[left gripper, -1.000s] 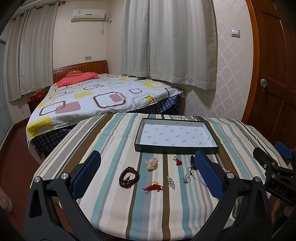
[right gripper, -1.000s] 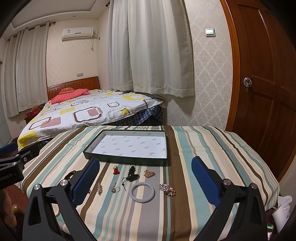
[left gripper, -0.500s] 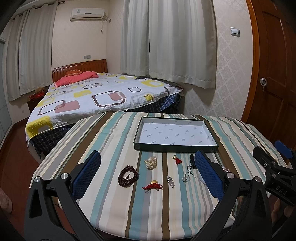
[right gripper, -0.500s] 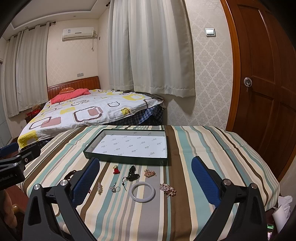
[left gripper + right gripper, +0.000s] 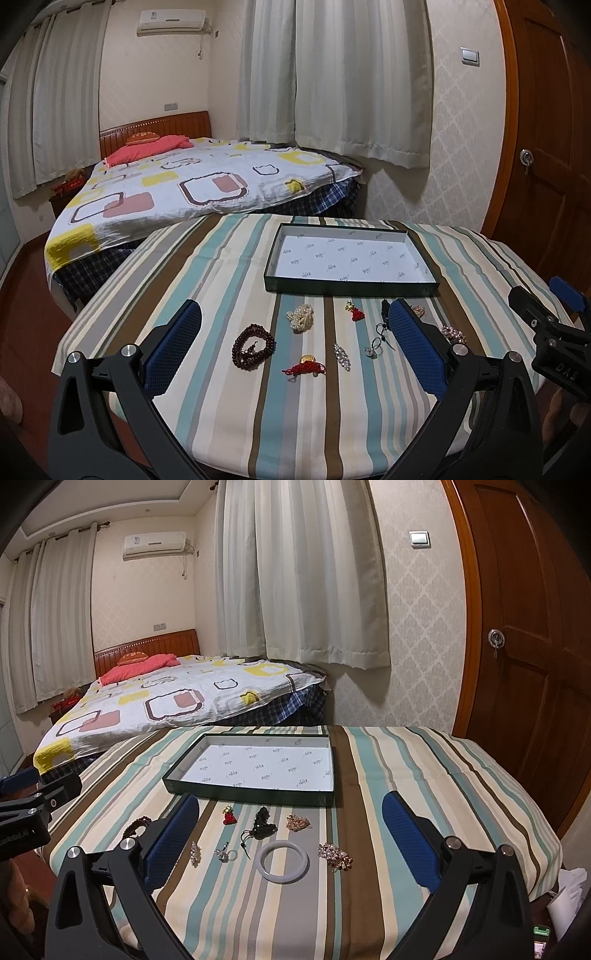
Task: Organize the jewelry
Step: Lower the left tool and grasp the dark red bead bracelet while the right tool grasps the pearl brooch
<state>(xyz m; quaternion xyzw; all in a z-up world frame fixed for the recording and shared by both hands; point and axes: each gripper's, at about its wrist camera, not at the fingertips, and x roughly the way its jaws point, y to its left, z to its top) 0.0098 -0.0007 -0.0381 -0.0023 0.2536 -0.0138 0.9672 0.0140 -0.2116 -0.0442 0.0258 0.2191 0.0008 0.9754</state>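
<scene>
Two handheld grippers hang above a round table draped in a striped tablecloth [image 5: 207, 266], both with jaws spread wide and gripping nothing. In the left wrist view, the left gripper [image 5: 295, 347] frames the lower centre of the picture, its blue pads [image 5: 173, 343] either side of a coiled dark-red bead bracelet [image 5: 253, 345], a heap of pearls [image 5: 301, 316], a red knotted cord with a gold charm [image 5: 304, 367], a small crystal brooch [image 5: 341, 356] and a red tassel charm [image 5: 354, 312]. In the right wrist view, the right gripper [image 5: 290, 843] brackets a pale jade bangle [image 5: 283, 862] at lower centre, a black cord pendant [image 5: 263, 821] above it, a silver ring [image 5: 225, 854] to its left and two rhinestone clusters [image 5: 334, 856] to its right. All the jewelry lies loose on the cloth, in front of a shallow dark-green box tray [image 5: 251, 788] with a white printed lining, which holds nothing. A bed [image 5: 177, 184] with a patterned quilt fills the left background; a wooden door [image 5: 524, 657] stands at the right edge.
</scene>
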